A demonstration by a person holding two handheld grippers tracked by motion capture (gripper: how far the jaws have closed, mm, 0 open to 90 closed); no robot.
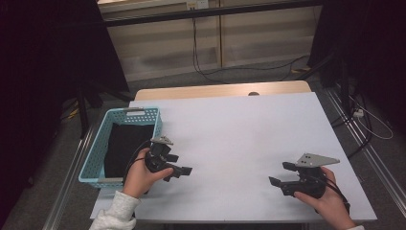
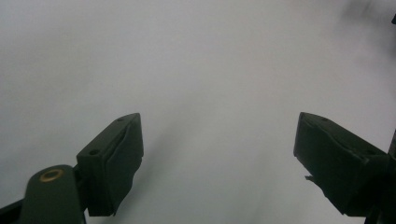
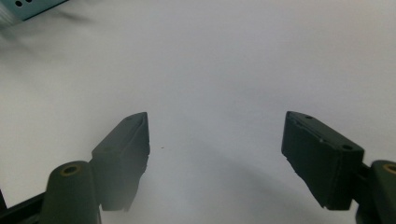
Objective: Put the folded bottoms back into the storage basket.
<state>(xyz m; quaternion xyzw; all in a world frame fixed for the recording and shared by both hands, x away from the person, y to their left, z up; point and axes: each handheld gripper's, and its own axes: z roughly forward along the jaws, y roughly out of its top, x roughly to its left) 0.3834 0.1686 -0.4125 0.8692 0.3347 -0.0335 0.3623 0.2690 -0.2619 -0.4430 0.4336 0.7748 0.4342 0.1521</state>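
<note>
A light blue mesh basket (image 1: 98, 146) stands at the table's left edge with a black cloth (image 1: 125, 143) lying inside it. My left gripper (image 1: 184, 171) sits just right of the basket, low over the white table (image 1: 239, 134), open with nothing between its jaws. In the left gripper view the left gripper (image 2: 219, 154) has its jaws spread wide over bare white surface. My right gripper (image 1: 281, 175) rests near the front right of the table, pointing left, open and empty. In the right gripper view the right gripper (image 3: 215, 149) shows its two black pads far apart, with a corner of the basket (image 3: 28, 8) at top left.
Beyond the white sheet a strip of wooden tabletop (image 1: 220, 90) shows at the far edge. Cables (image 1: 206, 67) trail on the floor behind the table. Dark curtains hang at both sides.
</note>
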